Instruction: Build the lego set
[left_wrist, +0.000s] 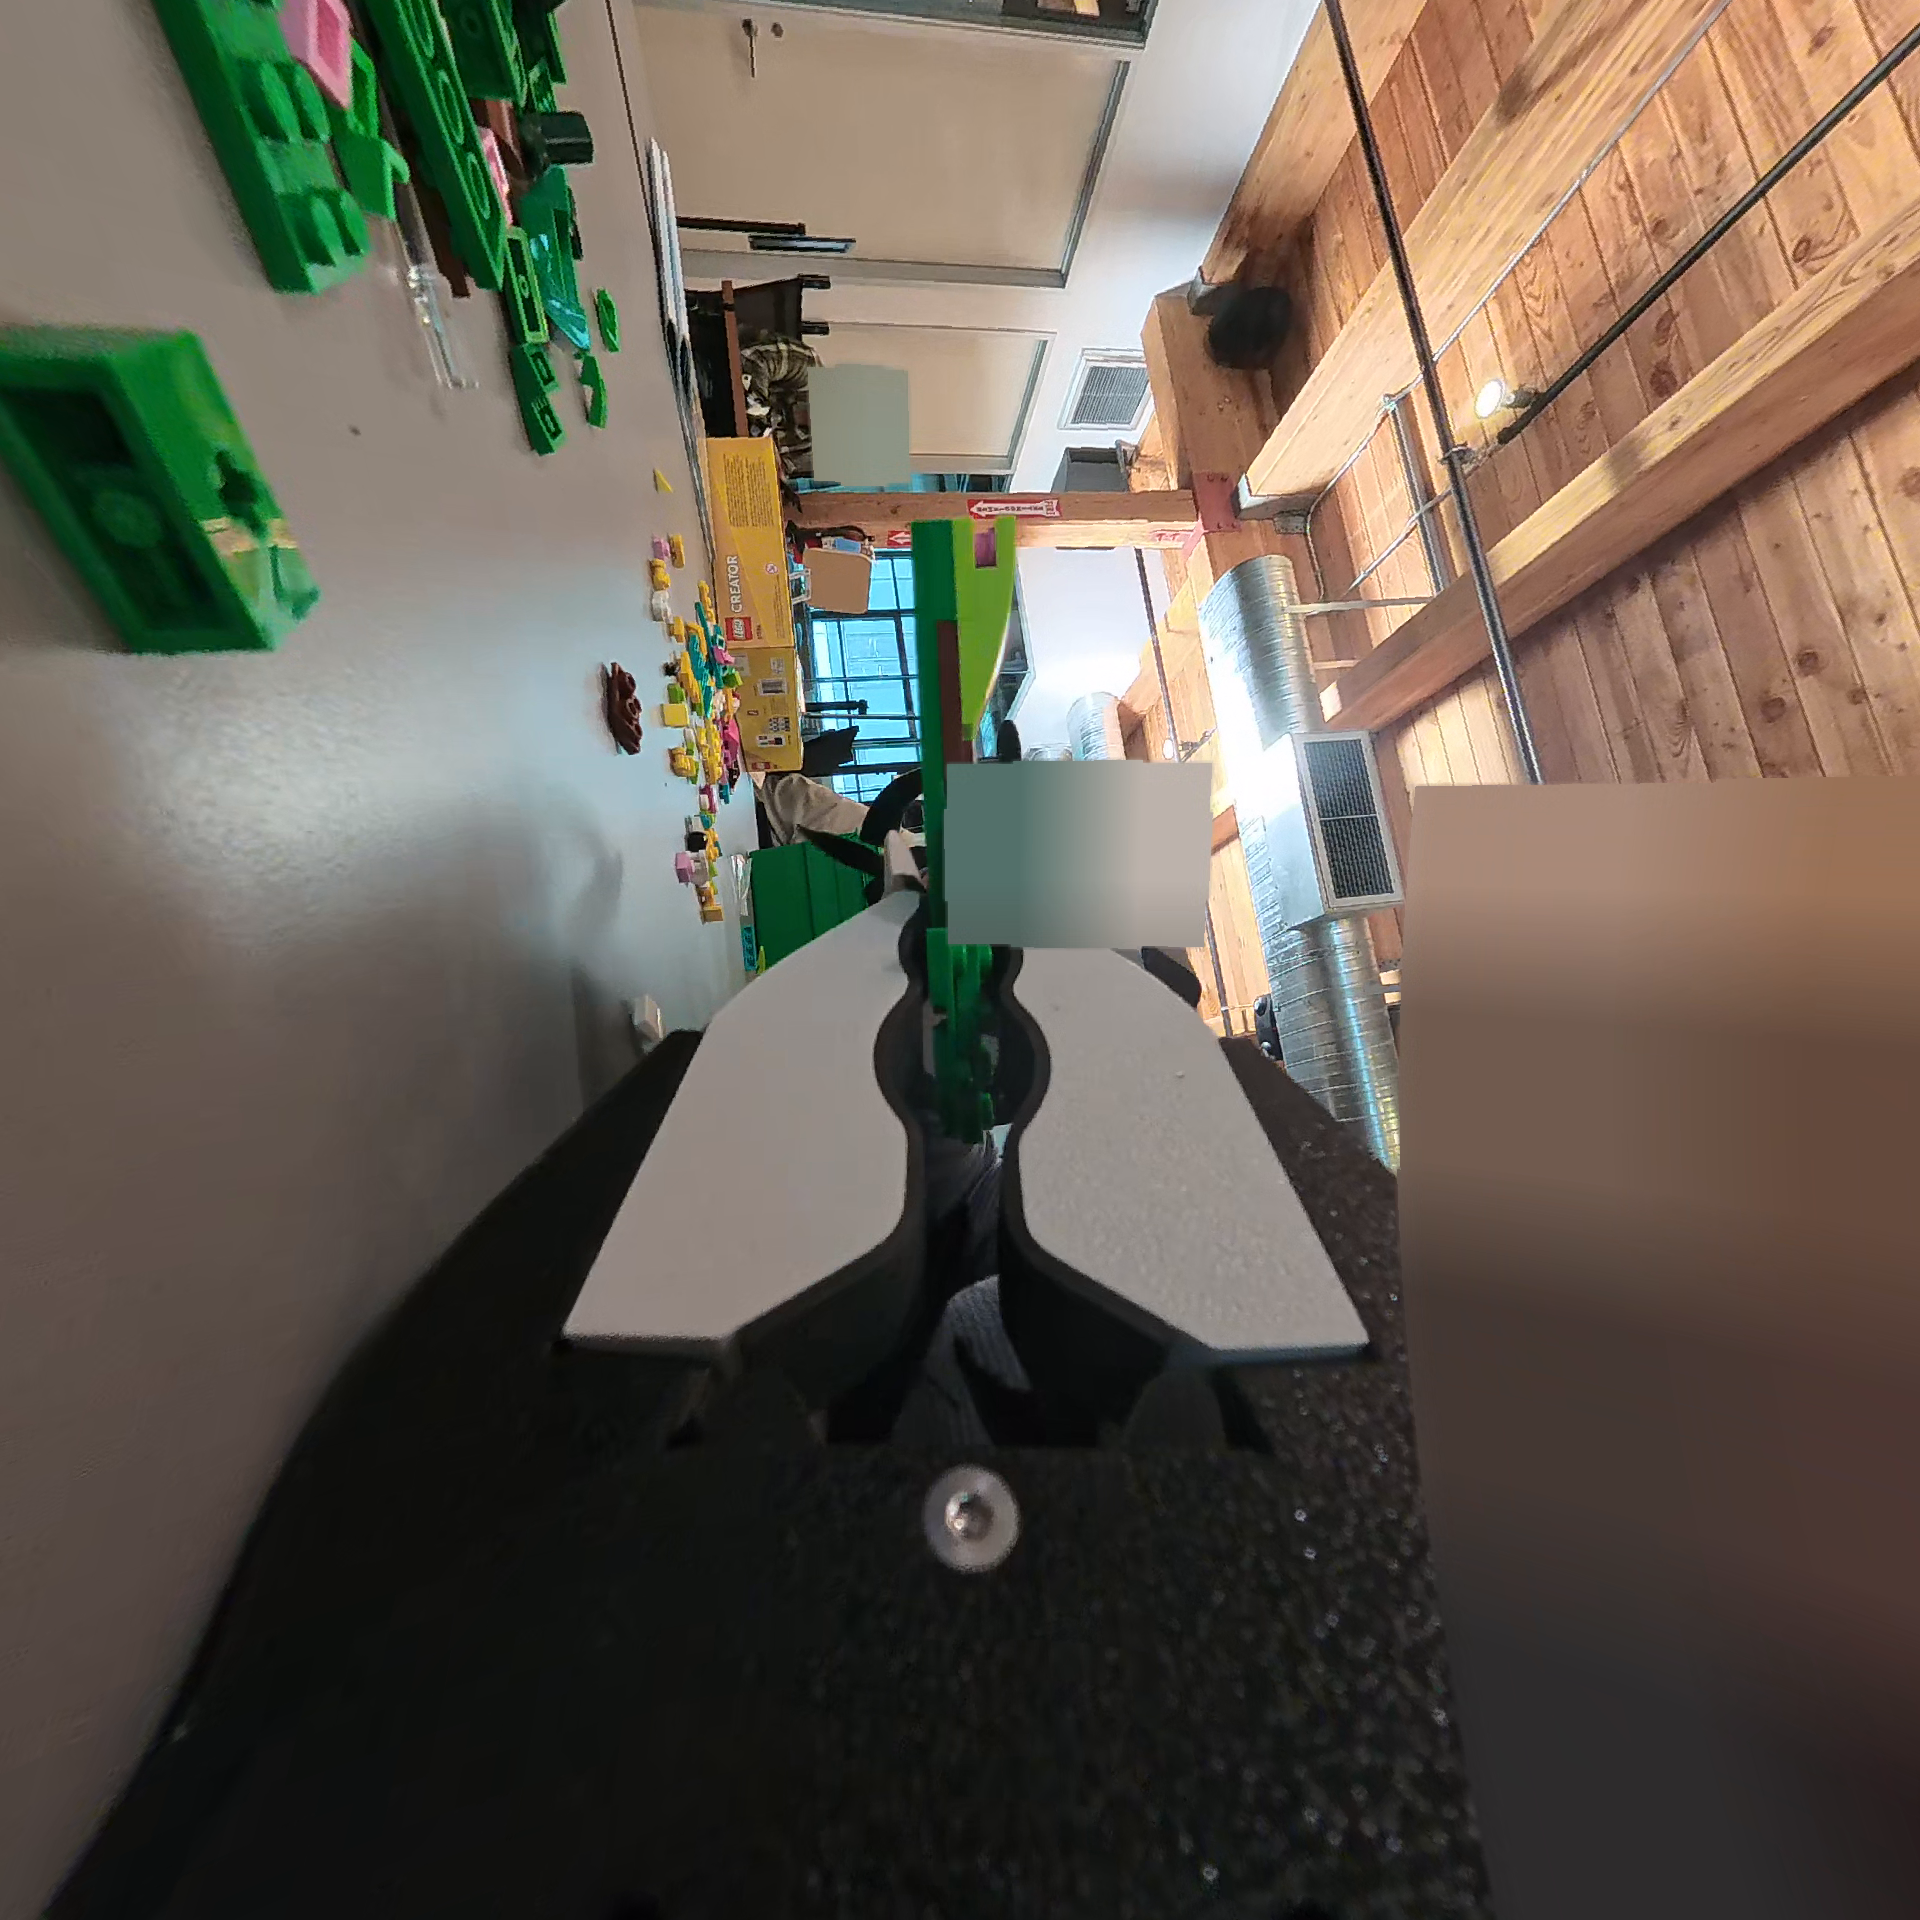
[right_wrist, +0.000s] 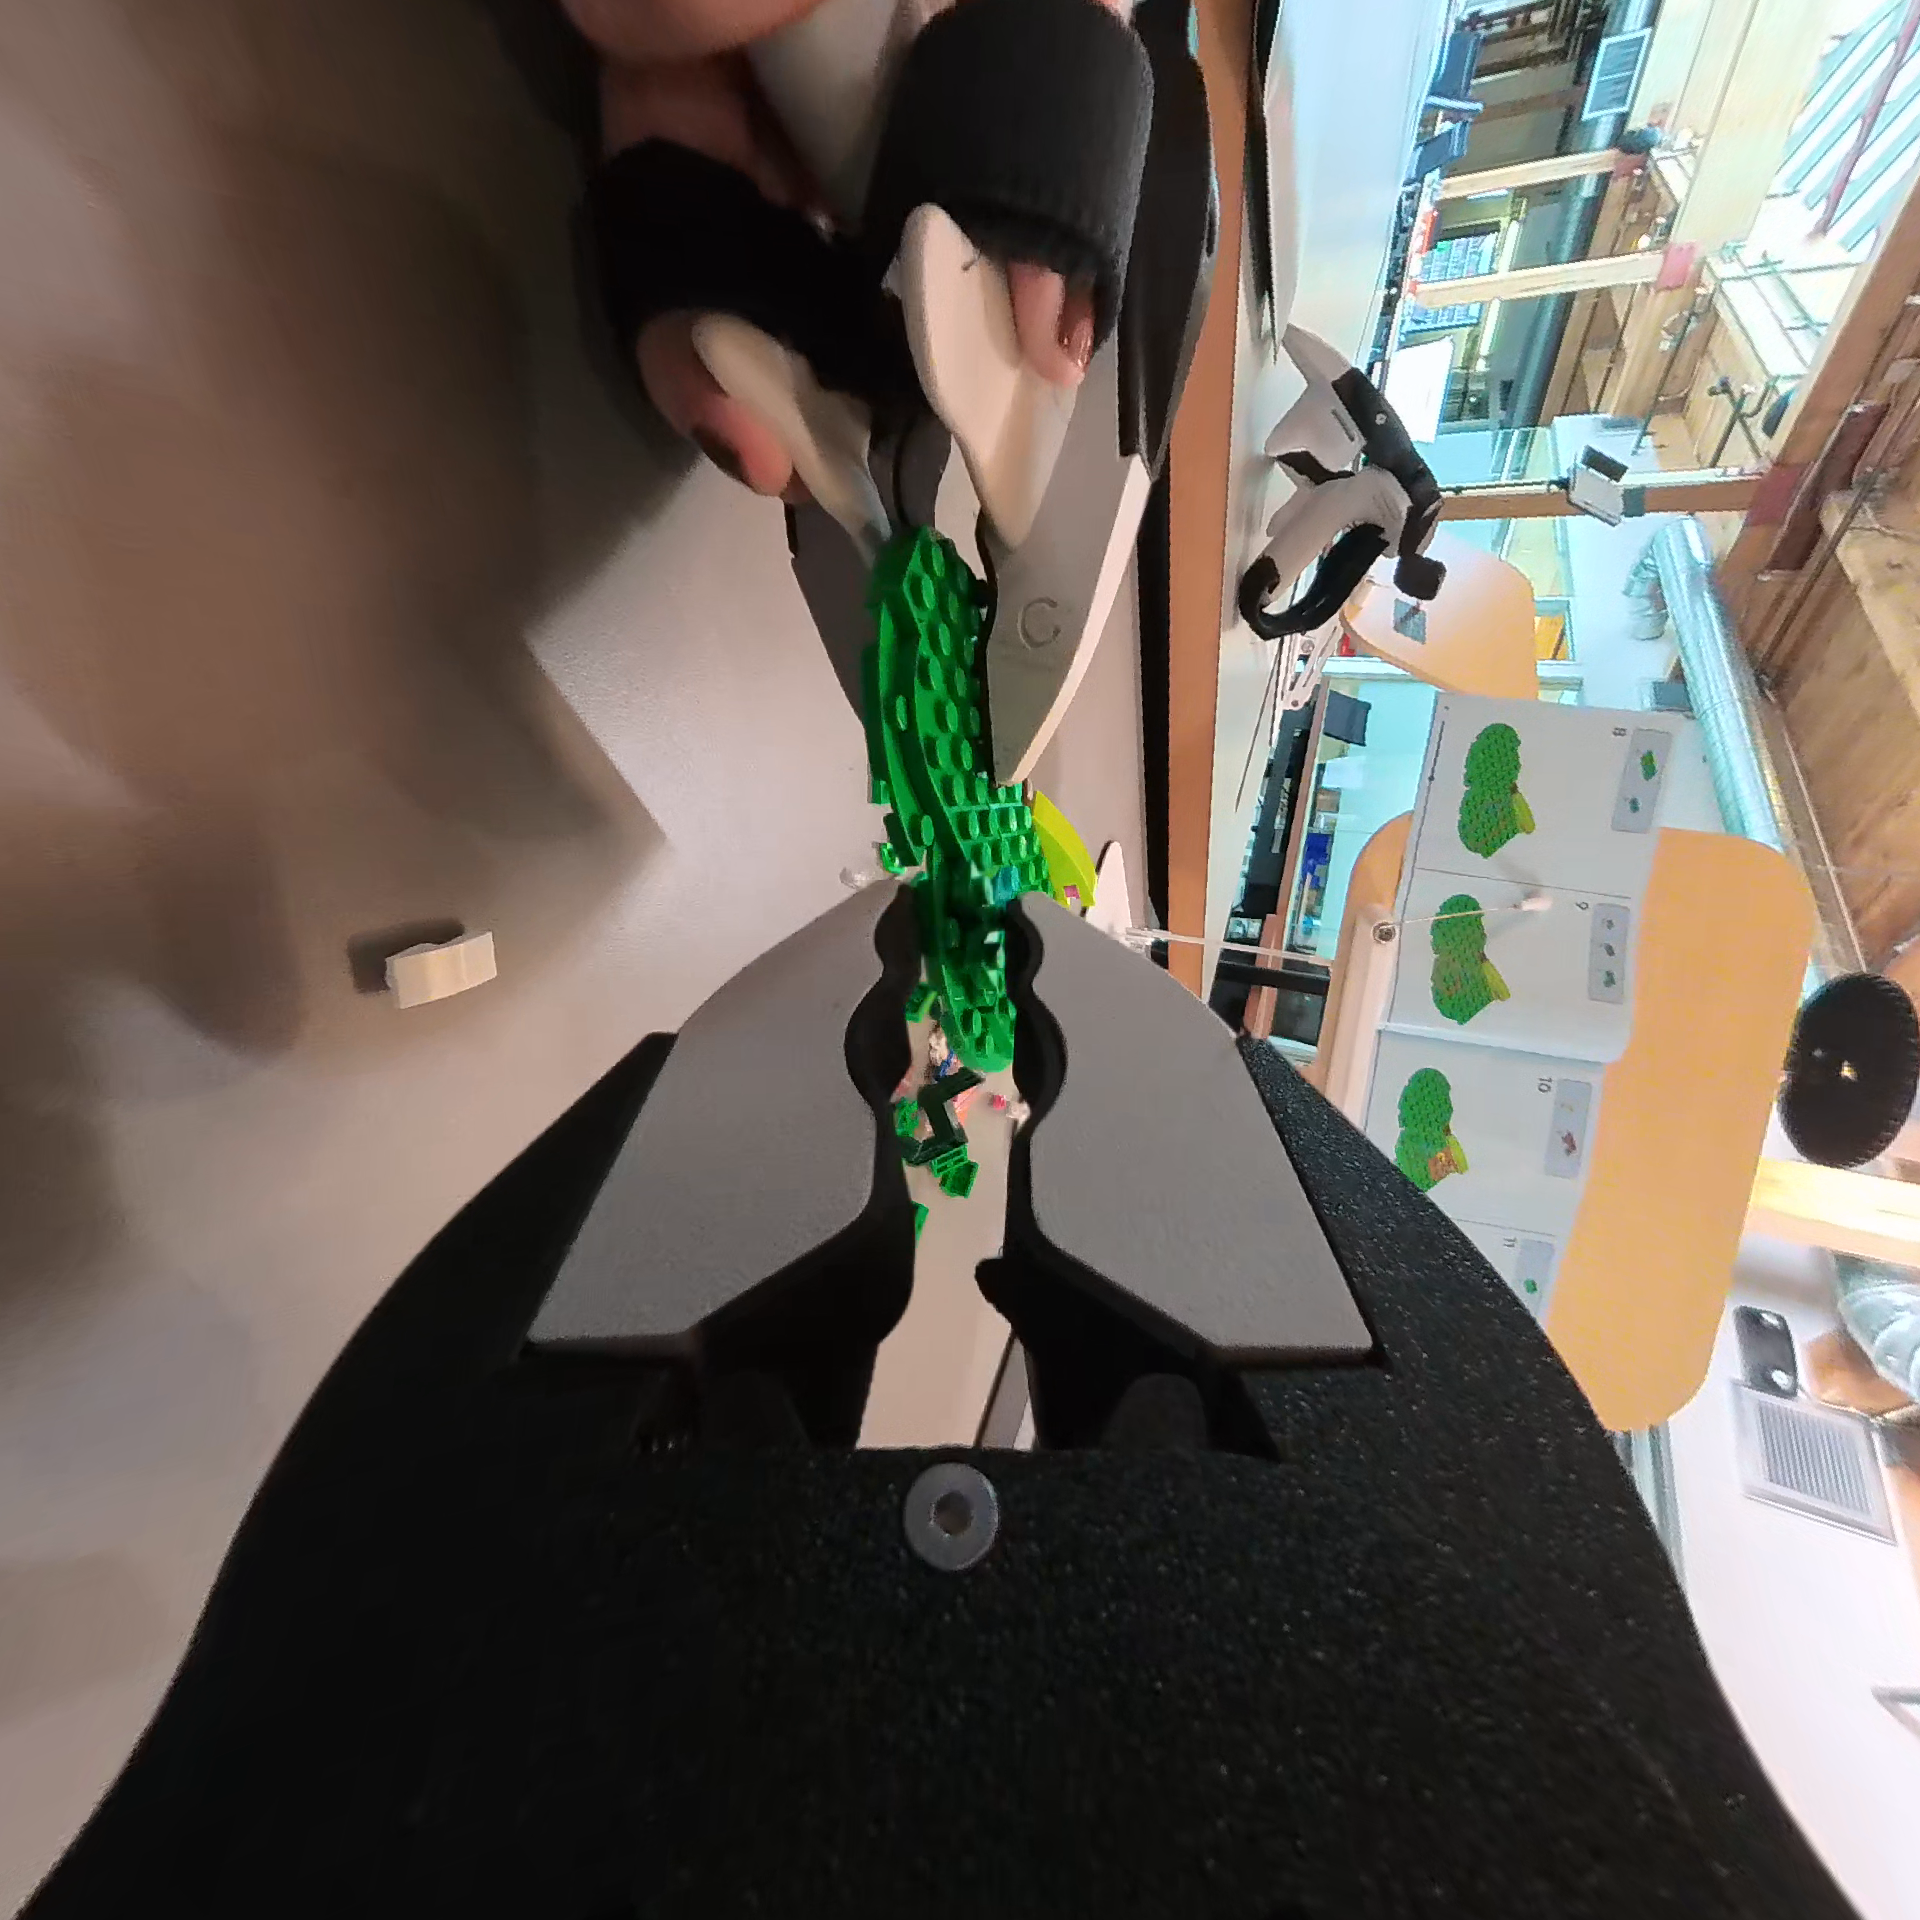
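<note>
Both grippers clamped on one thing: the flat green lego plate (right_wrist: 940, 790), held up in the air, edge-on, between the two tools; left gripper (left_wrist: 961, 1023) pinching one end of it, right gripper (right_wrist: 961, 971) pinching the other end, with the left gripper's white fingers (right_wrist: 997, 343) showing at 12 o'clock in the right wrist view, a gloved hand (right_wrist: 831, 239) wrapped around them.

Looks like a hand-over or a press-together step; best done slowly, squeezing flat on the studs, not on the thin rim; no twisting, or the plate may bend and pop apart; one grip kept tight until the other is sure.

Around: more green pieces (left_wrist: 343, 135) on the table (left_wrist: 312, 935) at 11 o'clock in the left wrist view; a green block (left_wrist: 145, 488) at 9 o'clock; small yellow and pink bits (left_wrist: 696, 707) and a yellow box (left_wrist: 753, 603) farther off near the middle; a small white part (right_wrist: 436, 966) at 9 o'clock in the right wrist view; picture steps on a booklet (right_wrist: 1507, 935) at 3 o'clock.

In the way: nothing much between the tools; loose green bits (right_wrist: 940, 1153) lying below the plate, easy to knock.
</note>
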